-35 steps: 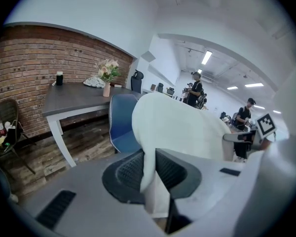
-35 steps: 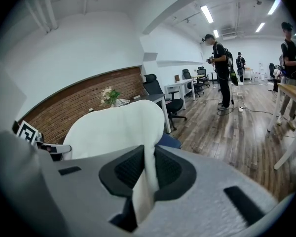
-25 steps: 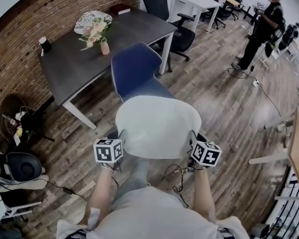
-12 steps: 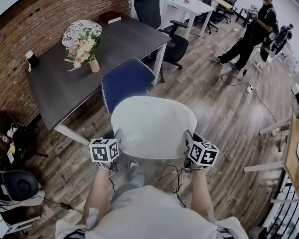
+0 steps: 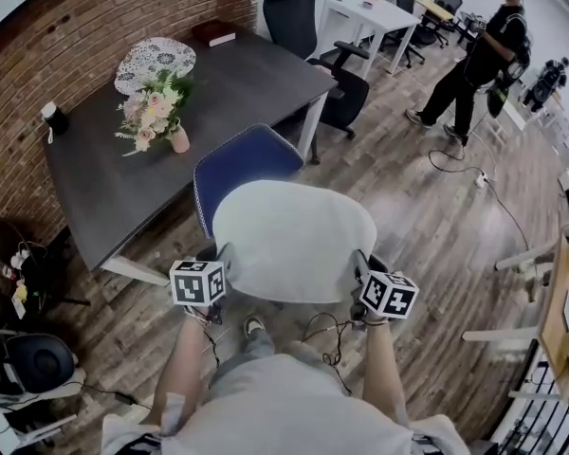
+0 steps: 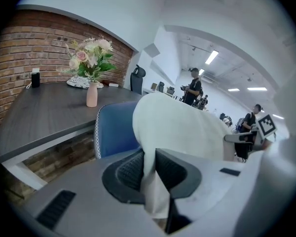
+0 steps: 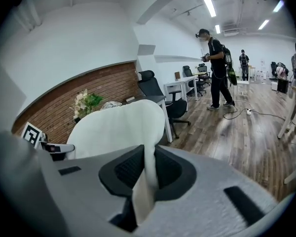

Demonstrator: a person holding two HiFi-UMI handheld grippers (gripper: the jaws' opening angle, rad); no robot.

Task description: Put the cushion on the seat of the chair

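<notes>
— What are your jaws doing?
— My left gripper pinches the white cushion's left edge, and my right gripper pinches its right edge.
— Where's the cushion?
— Centre of the head view, with the blue chair's back showing just above it.

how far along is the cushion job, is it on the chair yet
Done: the cushion is picked up, with the left gripper and right gripper shut on its opposite edges. In hand: it hangs before the blue chair. Left: set it down on that chair and release.
</notes>
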